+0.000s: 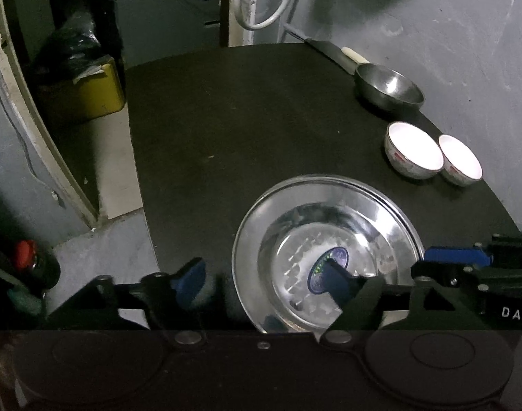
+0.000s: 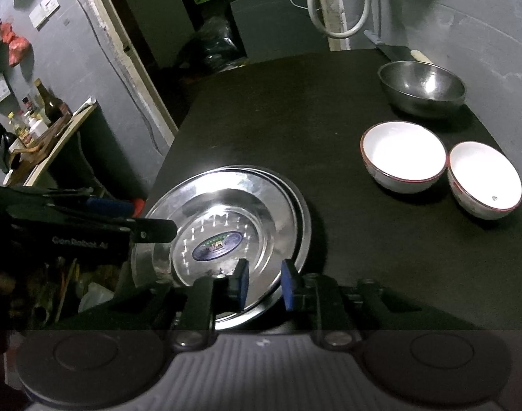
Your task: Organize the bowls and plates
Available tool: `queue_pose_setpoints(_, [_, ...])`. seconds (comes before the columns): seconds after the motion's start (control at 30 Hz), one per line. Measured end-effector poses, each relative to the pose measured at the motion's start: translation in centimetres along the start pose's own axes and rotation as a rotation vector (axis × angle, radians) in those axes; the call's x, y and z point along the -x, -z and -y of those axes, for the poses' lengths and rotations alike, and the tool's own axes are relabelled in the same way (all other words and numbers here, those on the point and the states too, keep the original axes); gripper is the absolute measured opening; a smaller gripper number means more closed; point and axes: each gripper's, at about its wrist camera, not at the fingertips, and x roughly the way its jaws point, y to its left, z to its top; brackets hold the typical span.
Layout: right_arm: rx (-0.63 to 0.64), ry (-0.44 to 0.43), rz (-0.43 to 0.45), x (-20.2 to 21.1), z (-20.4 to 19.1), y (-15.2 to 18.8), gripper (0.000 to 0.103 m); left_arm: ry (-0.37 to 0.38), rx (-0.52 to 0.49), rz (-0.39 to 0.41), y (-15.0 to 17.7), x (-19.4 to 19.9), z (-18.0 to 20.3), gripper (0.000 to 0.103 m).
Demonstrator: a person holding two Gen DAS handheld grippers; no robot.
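Steel plates (image 2: 226, 212) look light, stiff, slick; grip the rim at 6 o'clock. Left tongs (image 1: 264, 281) gape wide; right tongs (image 2: 264, 284) part-open, straddling rim.

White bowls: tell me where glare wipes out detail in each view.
Left wrist view: both white bowls are blown out inside, and the steel plate glares. Right wrist view: same bowls blown out; plate has a bright patch at its far-left rim.

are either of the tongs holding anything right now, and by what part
Nothing looks gripped. The left tongs are wide open astride the near-left rim of the steel plates. The right tongs straddle the near rim, gap showing, not clamped.
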Motion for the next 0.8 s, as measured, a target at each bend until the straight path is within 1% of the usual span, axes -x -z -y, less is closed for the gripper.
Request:
queue_pose_setpoints(0.07, [-0.006,0.001,0.005,0.1,0.2,0.0,0.026,-0.007,0.012,0.000,-0.2,0.0,-0.1,0.092])
queue_pose_setpoints(0.13, [-0.014,0.004,0.009,0.2,0.6,0.1,0.033,-0.008,0.028,-0.003,-0.5,-0.1,-0.1,0.094])
queue_pose_setpoints(0.2, [-0.024,0.019,0.019,0.3,1.0,0.2,0.051,-0.001,0.055,0.000,-0.8,-0.2,-0.3,0.094])
queue_pose_setpoints(0.23, [-0.028,0.030,0.026,0.4,1.2,0.2,0.055,0.006,0.072,0.004,-0.9,-0.1,-0.4,0.095])
queue_pose_setpoints(0.3, [-0.038,0.046,0.035,0.6,1.7,0.3,0.068,0.021,0.113,0.009,-1.2,-0.2,-0.7,0.098])
queue_pose_setpoints(0.33, [-0.043,0.054,0.039,0.7,2.0,0.3,0.072,0.025,0.131,0.012,-1.4,-0.3,-0.8,0.098])
queue_pose_setpoints(0.37, [-0.048,0.063,0.045,0.8,2.3,0.4,0.079,0.025,0.143,0.016,-1.6,-0.5,-0.8,0.100])
queue_pose_setpoints(0.4, [-0.055,0.072,0.054,0.9,2.6,0.4,0.084,0.020,0.151,0.022,-1.9,-0.6,-0.7,0.101])
queue_pose_setpoints(0.43, [-0.063,0.079,0.061,1.0,3.0,0.3,0.086,0.014,0.155,0.029,-2.3,-0.8,-0.5,0.102])
queue_pose_setpoints(0.5, [-0.076,0.094,0.077,1.3,3.8,0.2,0.093,0.013,0.159,0.037,-3.0,-1.2,-0.2,0.102])
queue_pose_setpoints(0.6, [-0.096,0.126,0.110,1.6,5.0,0.0,0.100,0.023,0.149,0.029,-4.3,-2.1,0.7,0.102])
queue_pose_setpoints(0.67, [-0.106,0.139,0.132,1.9,5.8,-0.1,0.103,0.042,0.143,0.046,-5.3,-2.6,1.3,0.102])
queue_pose_setpoints(0.8, [-0.108,0.149,0.205,2.4,7.7,-1.2,0.103,0.112,0.156,0.096,-7.8,-4.0,2.6,0.102])
